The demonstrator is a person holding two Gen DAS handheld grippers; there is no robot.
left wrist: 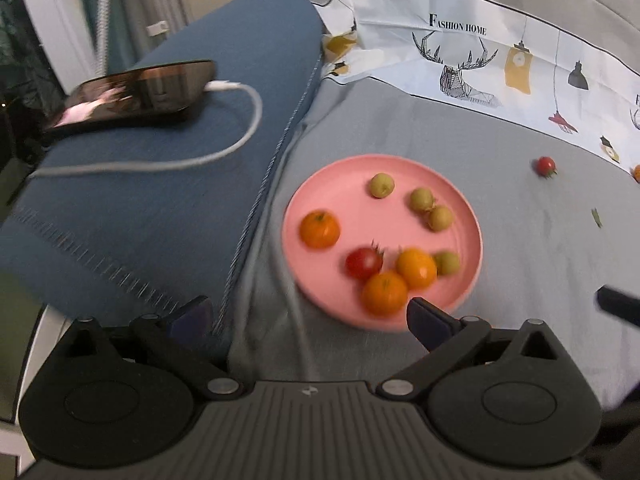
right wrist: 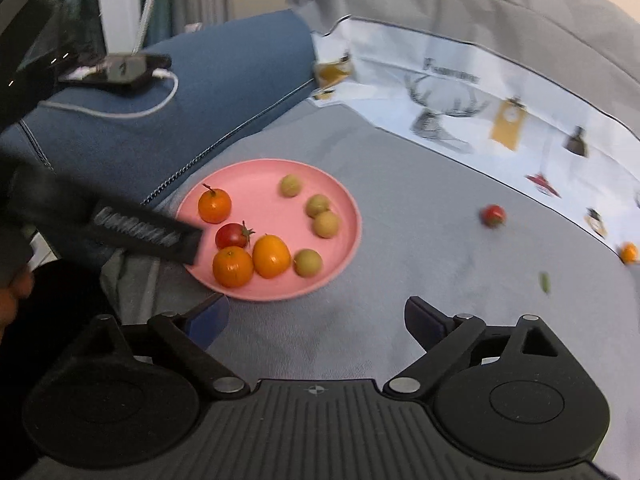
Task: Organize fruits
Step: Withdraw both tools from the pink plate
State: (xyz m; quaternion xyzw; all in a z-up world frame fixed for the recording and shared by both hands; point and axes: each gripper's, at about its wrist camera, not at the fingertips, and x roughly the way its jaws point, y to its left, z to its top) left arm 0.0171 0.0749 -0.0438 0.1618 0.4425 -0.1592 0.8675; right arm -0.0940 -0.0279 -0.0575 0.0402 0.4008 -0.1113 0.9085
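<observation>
Round pink plastic plate [right wrist: 348,200] near bed's blue pillow holds eight fruits; small red cherry tomato [right wrist: 493,215] and small orange fruit [right wrist: 629,252] loose on grey bedsheet [right wrist: 420,240] toward right edge; left tongs [left wrist: 310,316] wide, empty; right tongs [right wrist: 316,318] wide, empty; step: collecting; next: right tongs reach for tomato.

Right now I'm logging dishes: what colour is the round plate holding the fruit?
Pink round plate, clearest in the right wrist view.

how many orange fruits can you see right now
4. Three sit on the pink plate: one at its left, two near its front edge. A fourth lies far right on the grey sheet.
</observation>
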